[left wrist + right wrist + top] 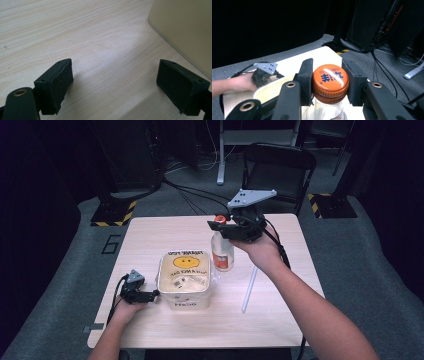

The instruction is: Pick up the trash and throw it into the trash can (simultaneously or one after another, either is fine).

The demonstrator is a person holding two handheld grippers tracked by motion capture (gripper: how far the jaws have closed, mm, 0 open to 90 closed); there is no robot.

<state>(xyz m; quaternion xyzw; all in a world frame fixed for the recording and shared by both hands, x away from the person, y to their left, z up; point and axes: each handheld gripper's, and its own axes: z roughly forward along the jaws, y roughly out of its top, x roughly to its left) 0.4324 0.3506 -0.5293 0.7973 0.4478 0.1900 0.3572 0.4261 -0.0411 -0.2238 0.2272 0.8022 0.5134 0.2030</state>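
While jaws hide its rim, cap [330, 82] seems clamped | bottle [222, 251] upright

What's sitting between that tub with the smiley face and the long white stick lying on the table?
The clear bottle with the orange cap stands between the tub and the stick, seen in the high view. The right tool grips its cap.

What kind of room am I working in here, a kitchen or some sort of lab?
Likely a lab or recording studio, not a kitchen: a lone wooden table on grey carpet, hazard-striped stand bases, loose floor cables and dark equipment racks behind.
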